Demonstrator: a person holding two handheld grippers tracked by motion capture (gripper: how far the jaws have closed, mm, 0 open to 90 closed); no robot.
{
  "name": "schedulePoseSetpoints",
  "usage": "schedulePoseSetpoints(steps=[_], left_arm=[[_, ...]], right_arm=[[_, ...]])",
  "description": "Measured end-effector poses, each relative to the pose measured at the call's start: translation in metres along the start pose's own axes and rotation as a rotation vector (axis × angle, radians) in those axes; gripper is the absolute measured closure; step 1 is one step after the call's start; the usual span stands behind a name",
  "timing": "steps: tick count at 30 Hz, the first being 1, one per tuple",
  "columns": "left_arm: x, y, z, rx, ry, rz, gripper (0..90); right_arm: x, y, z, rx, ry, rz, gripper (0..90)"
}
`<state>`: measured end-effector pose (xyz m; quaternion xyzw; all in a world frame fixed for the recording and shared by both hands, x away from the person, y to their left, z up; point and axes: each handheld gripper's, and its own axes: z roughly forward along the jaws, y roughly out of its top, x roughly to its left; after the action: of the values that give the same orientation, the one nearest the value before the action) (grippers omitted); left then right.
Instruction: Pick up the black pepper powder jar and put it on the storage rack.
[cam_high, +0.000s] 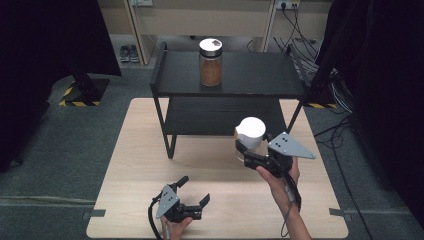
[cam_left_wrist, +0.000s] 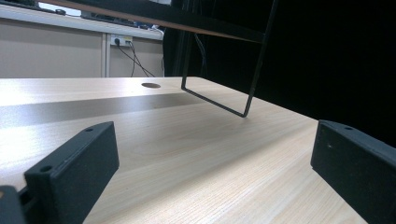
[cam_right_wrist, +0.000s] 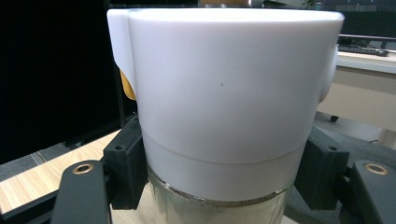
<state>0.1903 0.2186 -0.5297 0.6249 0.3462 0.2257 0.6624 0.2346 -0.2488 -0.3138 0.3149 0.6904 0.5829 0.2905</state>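
A jar with a wide white lid (cam_high: 250, 131) hangs above the right part of the wooden table (cam_high: 135, 150), just in front of the black two-tier shelf (cam_high: 250, 85). My right gripper (cam_high: 246, 150) is shut on it. In the right gripper view the white lid (cam_right_wrist: 224, 93) towers between the black pads (cam_right_wrist: 126, 168), which press on the glass just below the lid. On the shelf's top board stands a second jar (cam_high: 210, 62) with brown contents and a pale lid. My left gripper (cam_high: 194, 191) lies near the table's front edge, open, its jaws (cam_left_wrist: 215, 172) wide apart over bare wood.
The shelf's thin metal leg (cam_left_wrist: 215, 102) stands on the table ahead of the left gripper, with a round hole (cam_left_wrist: 150, 85) in the tabletop beyond it. A pair of shoes (cam_high: 128, 52) and cables (cam_high: 300, 30) lie on the floor behind. Dark curtains flank both sides.
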Motion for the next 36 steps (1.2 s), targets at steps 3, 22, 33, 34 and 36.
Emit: schedulePoseSetpoints(steps=[3, 22, 33, 34, 36], left_arm=[[0.0, 0.0, 0.0, -0.001, 0.0, 0.0, 0.4], [0.0, 0.0, 0.0, -0.001, 0.002, -0.01, 0.4], [0.0, 0.0, 0.0, -0.001, 0.002, -0.011, 0.4], [0.0, 0.0, 0.0, -0.002, 0.002, -0.012, 0.4], [0.0, 0.0, 0.0, -0.002, 0.002, -0.012, 0.4]], right_arm=[[0.0, 0.009, 0.0, 0.002, 0.008, 0.003, 30.8], [-0.014, 0.079, 0.007, -0.012, 0.052, 0.039, 30.9], [-0.021, 0.117, 0.017, -0.013, 0.034, 0.033, 30.9], [-0.022, 0.119, 0.019, -0.013, 0.03, 0.034, 30.9], [-0.024, 0.124, 0.022, -0.009, 0.028, 0.04, 30.9]])
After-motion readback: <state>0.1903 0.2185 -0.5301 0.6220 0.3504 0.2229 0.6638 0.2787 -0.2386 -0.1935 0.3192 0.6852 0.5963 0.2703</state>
